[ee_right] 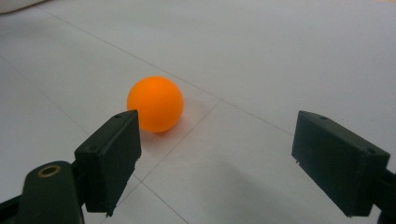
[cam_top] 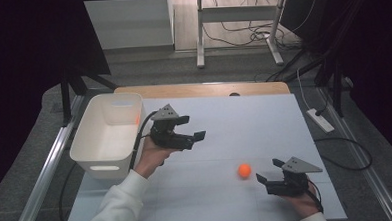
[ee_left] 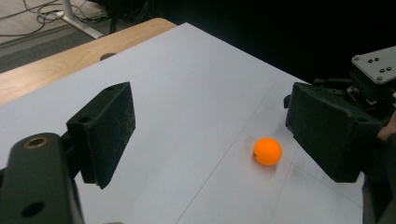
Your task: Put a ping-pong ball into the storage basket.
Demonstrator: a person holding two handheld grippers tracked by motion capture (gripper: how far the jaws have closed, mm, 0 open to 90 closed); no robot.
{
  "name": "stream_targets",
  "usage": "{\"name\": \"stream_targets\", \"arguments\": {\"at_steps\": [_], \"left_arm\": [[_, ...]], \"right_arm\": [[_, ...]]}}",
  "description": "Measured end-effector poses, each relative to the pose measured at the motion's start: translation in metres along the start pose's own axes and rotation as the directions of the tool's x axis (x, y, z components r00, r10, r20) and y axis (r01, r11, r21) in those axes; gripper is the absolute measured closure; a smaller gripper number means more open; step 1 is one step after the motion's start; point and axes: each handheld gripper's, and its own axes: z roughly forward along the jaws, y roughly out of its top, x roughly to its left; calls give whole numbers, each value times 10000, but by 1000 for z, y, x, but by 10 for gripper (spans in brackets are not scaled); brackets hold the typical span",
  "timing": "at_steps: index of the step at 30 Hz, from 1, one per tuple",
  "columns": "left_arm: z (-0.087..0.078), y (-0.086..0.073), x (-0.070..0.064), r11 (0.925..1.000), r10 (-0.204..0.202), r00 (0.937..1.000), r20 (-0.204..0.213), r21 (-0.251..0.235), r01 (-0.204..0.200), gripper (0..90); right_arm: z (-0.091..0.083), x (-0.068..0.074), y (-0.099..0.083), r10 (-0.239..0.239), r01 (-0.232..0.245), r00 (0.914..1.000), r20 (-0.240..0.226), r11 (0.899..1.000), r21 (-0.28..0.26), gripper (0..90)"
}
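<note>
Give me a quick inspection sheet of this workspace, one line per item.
Surface: white sheet with thin grid lines over a wooden table.
Job's things: orange ball lying free on the sheet; white bin at the left edge.
Clutter: nothing seen.
Grippers: left gripper open, held beside the bin; right gripper open, just right of the ball, not touching it.
Cables: black lead from the left gripper; wires on the floor beyond.
Surroundings: power strip at right, white desk frame behind.

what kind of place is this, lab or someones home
Most likely a lab or test workspace: a table with a white sheet, loose cables on the floor by a desk frame, and dark screening around the rig.
</note>
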Motion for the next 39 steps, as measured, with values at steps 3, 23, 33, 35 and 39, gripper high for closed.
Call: {"name": "stream_targets", "arguments": {"at_steps": [3,23,33,35,39], "left_arm": [[3,-1,-1,10000,-1,10000,25,71,1,168],[34,-13,-7,9981,335,9991,242,513,-347,169],[52,-17,-10,9963,397,9985,390,752,-425,169],[59,-18,-11,9951,428,9982,416,875,-463,169],[66,-20,-14,9936,464,9977,486,1008,-511,168]], "right_arm": [[0,0,0,3,-3,10000,9,10000,-23,158],[1,0,0,-75,75,10000,-9,9999,78,158],[2,0,0,-105,105,9999,-28,9999,133,158],[1,0,-1,-112,112,9999,-30,9999,123,158],[1,0,-1,-117,117,9999,-12,9999,114,158]]}}
